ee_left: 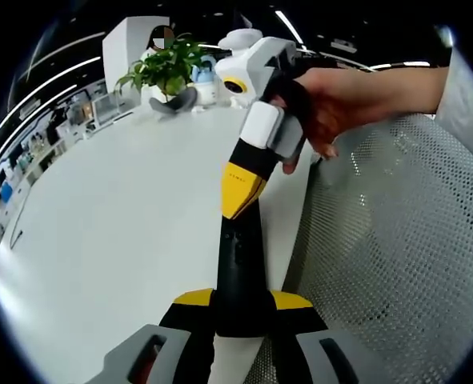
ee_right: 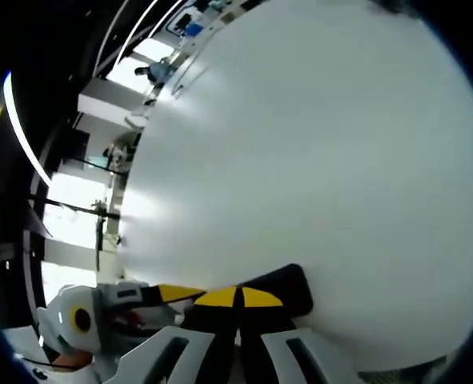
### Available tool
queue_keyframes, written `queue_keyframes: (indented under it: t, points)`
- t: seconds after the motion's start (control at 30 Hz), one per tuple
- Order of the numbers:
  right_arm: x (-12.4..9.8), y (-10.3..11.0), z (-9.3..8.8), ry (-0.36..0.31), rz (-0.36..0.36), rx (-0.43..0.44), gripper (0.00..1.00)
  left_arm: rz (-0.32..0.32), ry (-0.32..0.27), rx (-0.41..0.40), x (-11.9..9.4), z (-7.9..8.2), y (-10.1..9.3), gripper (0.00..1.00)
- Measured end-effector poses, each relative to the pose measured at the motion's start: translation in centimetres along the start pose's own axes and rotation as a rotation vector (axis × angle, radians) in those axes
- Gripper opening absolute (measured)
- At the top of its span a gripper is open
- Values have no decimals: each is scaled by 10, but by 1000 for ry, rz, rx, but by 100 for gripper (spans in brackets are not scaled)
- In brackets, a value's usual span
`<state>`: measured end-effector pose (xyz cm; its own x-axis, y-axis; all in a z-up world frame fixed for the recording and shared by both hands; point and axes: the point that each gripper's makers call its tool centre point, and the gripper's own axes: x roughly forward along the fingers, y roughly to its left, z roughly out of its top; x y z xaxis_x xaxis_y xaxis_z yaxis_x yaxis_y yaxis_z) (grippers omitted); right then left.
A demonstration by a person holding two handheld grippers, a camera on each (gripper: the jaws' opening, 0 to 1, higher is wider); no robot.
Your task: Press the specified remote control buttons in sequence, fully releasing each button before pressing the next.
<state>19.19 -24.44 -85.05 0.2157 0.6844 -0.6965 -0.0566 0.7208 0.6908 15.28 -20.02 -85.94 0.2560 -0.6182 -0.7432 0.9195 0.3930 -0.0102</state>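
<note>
L gripper clamps the near end of the black remote, which runs straight ahead from its jaws, held above the white table. R gripper (a hand holding it) meets the remote's far end with yellow-tipped, closed jaws. In the right gripper view, R gripper jaws together, tips on the remote; L gripper comes in from its left. Potted plant far ahead, mesh chair to L gripper's right.
</note>
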Motion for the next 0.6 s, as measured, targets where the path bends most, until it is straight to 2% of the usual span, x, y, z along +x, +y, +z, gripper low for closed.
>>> queue_keyframes:
  t: [0.23, 0.33, 0.6]
  points:
    - [0, 1, 0, -4, -11, -68, 0, 0, 1, 1, 0, 0, 0, 25]
    - [0, 1, 0, 1, -13, -50, 0, 1, 2, 1, 0, 0, 0, 25]
    - [-2, 1, -1, 26, -22, -69, 0, -1, 1, 3, 1, 0, 0, 25]
